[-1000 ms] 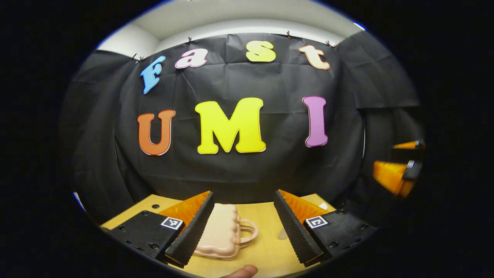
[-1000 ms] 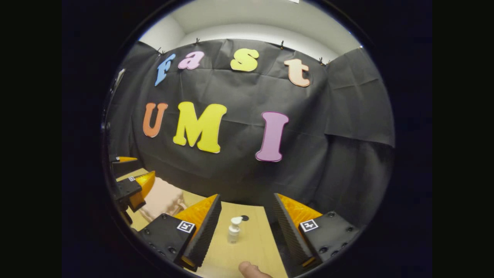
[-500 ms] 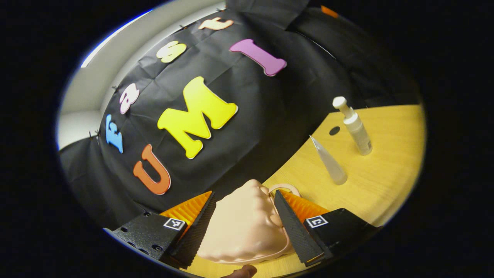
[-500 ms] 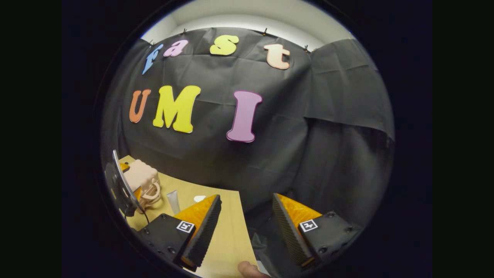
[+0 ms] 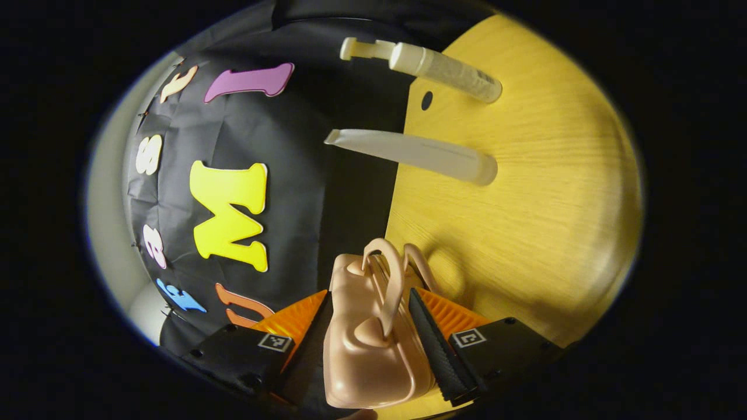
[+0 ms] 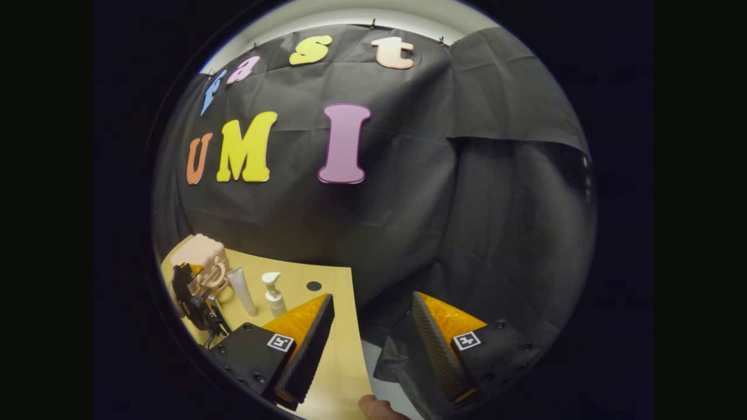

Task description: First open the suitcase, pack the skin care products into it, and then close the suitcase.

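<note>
Left gripper view: the camera was rolled far over, so the wooden table (image 5: 525, 221) appeared on the right and the booth wall on the left. The left gripper (image 5: 367, 344) had its two fingers set on either side of the small peach-coloured suitcase (image 5: 365, 344), both pressing on its shell. The suitcase stood closed on the table near the table's back edge, its two loop handles (image 5: 392, 280) pointing toward the table's middle.

Beyond the suitcase a white squeeze tube (image 5: 417, 153) stood on its cap end, flat crimped end away from the table. Past the tube stood a white pump bottle (image 5: 432, 63), pump head away from the table. A small dark hole (image 5: 426, 100) marked the tabletop between tube and bottle, near the back edge. Tube and bottle stood apart from each other and from the suitcase.

Right gripper view: the right gripper (image 6: 367, 344) had its fingers spread wide apart, with nothing between them. It hung over the table's right edge, one finger above the wood and the other above the dark cloth. Far off at lower left the suitcase (image 6: 198, 254) showed with the left gripper (image 6: 195, 291) on it, then the tube (image 6: 241, 290), the pump bottle (image 6: 273, 293) and the hole (image 6: 314, 286) in a row to its right. A fingertip (image 6: 373, 403) showed at the bottom edge.
</note>
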`<state>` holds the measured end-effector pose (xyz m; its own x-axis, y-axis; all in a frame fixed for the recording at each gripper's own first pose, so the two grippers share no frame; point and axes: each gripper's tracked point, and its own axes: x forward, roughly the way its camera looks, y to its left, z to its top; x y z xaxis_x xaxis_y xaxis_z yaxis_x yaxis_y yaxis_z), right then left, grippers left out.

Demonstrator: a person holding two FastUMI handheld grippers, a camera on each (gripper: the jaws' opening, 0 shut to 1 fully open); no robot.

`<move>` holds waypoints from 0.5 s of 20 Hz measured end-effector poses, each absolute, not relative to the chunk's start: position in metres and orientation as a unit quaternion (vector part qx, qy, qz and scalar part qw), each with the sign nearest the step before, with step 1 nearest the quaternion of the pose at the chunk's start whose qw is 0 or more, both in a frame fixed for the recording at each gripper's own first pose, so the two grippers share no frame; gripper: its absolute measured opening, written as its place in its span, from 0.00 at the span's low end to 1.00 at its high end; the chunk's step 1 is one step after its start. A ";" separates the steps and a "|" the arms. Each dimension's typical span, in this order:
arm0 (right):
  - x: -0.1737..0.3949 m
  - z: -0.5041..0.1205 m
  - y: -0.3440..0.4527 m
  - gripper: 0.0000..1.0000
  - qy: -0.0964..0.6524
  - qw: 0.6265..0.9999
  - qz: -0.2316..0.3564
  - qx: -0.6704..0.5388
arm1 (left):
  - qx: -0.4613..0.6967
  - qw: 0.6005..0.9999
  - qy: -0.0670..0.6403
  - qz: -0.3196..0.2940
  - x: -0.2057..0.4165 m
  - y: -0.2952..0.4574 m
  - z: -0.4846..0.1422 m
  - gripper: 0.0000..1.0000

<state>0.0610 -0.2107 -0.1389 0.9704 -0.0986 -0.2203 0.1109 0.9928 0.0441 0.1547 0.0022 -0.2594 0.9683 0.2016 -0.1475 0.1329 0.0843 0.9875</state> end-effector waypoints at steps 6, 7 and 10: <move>0.060 -0.135 -0.191 0.80 0.109 0.993 -0.036 0.012 | 0.729 0.667 0.154 0.012 0.162 0.004 -0.267 0.29; 0.060 -0.129 -0.184 0.80 0.105 0.994 -0.032 0.009 | 0.733 0.662 0.153 0.008 0.164 0.003 -0.266 0.24; 0.056 -0.106 -0.155 0.80 0.083 0.996 -0.027 -0.006 | 0.723 0.674 0.150 0.002 0.165 0.005 -0.263 0.07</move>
